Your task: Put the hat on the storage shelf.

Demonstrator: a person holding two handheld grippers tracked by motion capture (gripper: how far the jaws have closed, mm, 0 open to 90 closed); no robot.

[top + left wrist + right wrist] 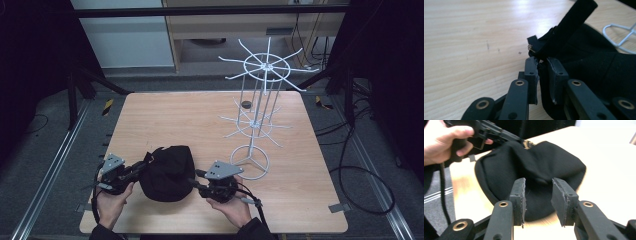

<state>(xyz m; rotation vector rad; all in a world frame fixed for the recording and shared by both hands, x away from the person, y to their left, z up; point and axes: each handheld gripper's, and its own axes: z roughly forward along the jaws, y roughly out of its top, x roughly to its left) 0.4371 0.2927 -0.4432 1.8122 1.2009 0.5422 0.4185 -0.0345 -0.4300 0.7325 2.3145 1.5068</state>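
The square light-wood worktop (165,112) carries everything, and most of its left half is bare. Toward its right edge stands a tall white wire display rack with two tiers of radiating hooks and a ring base (257,107); a small dark disc (245,104) lies near its far side, too small to identify.

Near the front edge, between the two hands, sits a soft black fabric cap (167,172), slumped and dome-up, close to the ring base but apart from it.

The left gripper (543,65) has its jaws nearly closed on a thin fold of the cap by the back strap and small metal buckle (531,48). The right gripper (538,193) has its jaws parted a moderate way, low over the cap's near side, holding nothing.

The likely trouble is the left hold: it bites only a narrow edge of limp cloth, so a lift or tug may pull it free. The right jaws may close on too little fabric and merely push the crown flat. If the cap is swung toward the rack, a loose strap could snag a lower hook and tip the light frame.
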